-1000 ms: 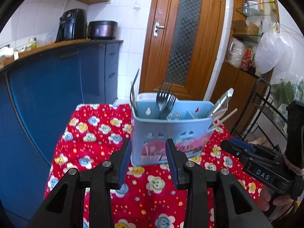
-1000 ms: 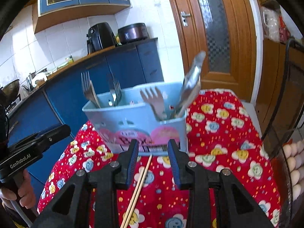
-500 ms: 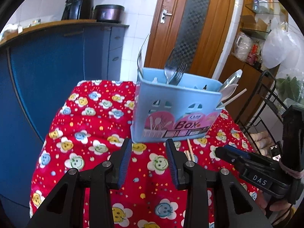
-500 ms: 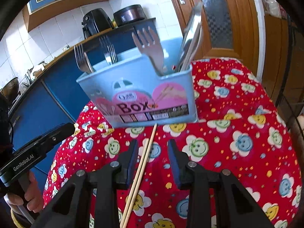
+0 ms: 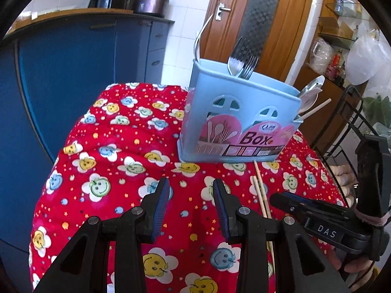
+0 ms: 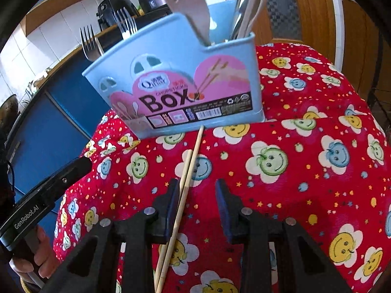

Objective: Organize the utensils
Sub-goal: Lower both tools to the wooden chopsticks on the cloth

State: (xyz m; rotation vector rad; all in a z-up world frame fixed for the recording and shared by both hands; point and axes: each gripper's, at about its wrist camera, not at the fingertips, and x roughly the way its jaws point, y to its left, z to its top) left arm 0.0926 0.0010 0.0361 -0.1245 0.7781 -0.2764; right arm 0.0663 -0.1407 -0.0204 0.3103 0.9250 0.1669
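The pair of thin pale wooden chopsticks [image 6: 183, 190] lies on the red flower-print tablecloth [image 6: 305, 161], far tips touching the base of the light blue plastic utensil box [image 6: 178, 85], which stands toward the cloth's far edge. The right gripper [image 6: 195, 207] hovers with jaws apart, empty, the sticks beside its left finger. The left gripper [image 5: 191, 207] is likewise spread and empty.

Likely trouble: the sticks sit off-centre, so closing may catch one only or roll both; a nudge could shove the light box.

Readable writing: "Box" on the holder, "GenRobot.AI" and "DAS" on the gripper bodies.
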